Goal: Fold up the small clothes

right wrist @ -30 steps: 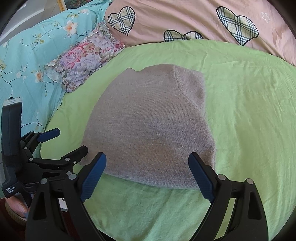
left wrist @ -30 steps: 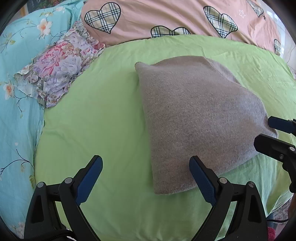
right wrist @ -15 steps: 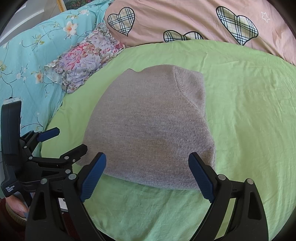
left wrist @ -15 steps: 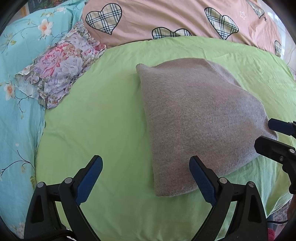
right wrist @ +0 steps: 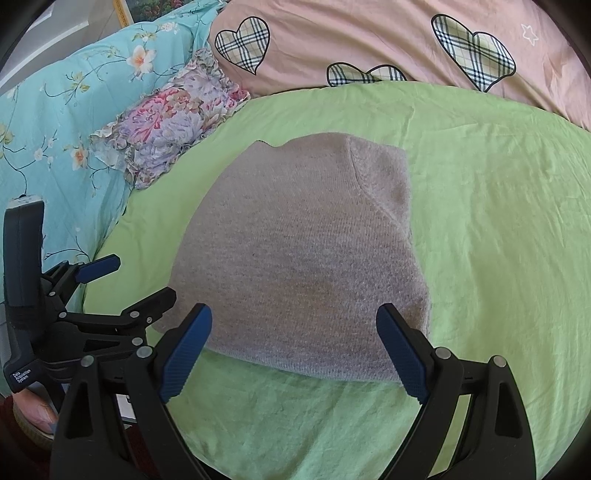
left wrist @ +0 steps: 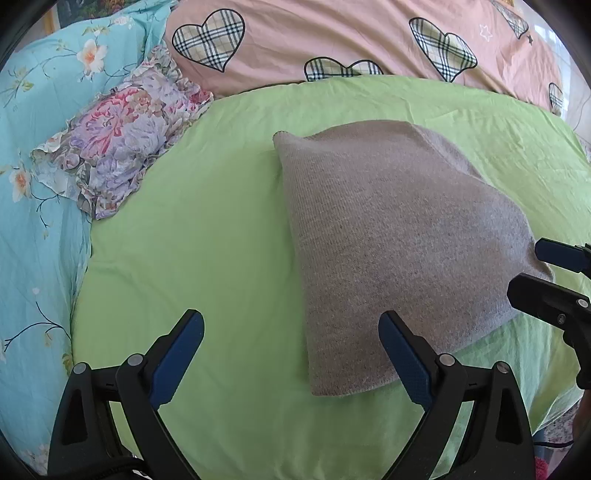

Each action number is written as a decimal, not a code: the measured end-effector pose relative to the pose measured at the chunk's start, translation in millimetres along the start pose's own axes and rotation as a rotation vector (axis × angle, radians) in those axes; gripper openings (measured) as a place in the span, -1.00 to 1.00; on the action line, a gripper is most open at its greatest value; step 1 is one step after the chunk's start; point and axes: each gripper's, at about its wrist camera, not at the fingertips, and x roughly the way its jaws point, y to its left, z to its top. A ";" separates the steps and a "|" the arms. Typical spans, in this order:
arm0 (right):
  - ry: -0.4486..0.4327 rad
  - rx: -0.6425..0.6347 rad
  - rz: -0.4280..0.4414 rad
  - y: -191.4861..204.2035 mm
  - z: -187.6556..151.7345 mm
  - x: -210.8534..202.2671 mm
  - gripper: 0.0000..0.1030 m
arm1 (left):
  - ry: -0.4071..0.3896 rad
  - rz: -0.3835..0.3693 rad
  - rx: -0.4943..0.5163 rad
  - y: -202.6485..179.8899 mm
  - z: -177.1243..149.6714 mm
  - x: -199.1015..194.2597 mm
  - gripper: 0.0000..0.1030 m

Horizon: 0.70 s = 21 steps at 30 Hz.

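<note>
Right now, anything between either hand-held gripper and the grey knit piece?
Nothing visible. The grey knit garment lies flat on the green sheet, with both the left hand-held gripper and right hand-held gripper open just short of its near edge.

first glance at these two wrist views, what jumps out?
A grey knit garment, already folded into a compact bundle, lies in the middle of the lime-green sheet. Both grippers hang at its near edge with fingers spread and nothing between them: the left gripper by its left corner, the right gripper straddling the near hem. Behind, a floral ruffled cushion sits at left and a pink heart-print quilt runs across the back.
</note>
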 end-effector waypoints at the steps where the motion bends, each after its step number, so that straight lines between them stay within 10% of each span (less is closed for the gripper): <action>1: 0.000 0.000 0.000 0.0 0.0 0.0 0.76 | 0.000 -0.001 0.000 0.0 -0.1 -0.1 0.86; 21: -0.008 -0.001 0.005 4.1 4.6 0.3 0.76 | -0.002 0.000 -0.003 1.2 3.1 0.2 0.87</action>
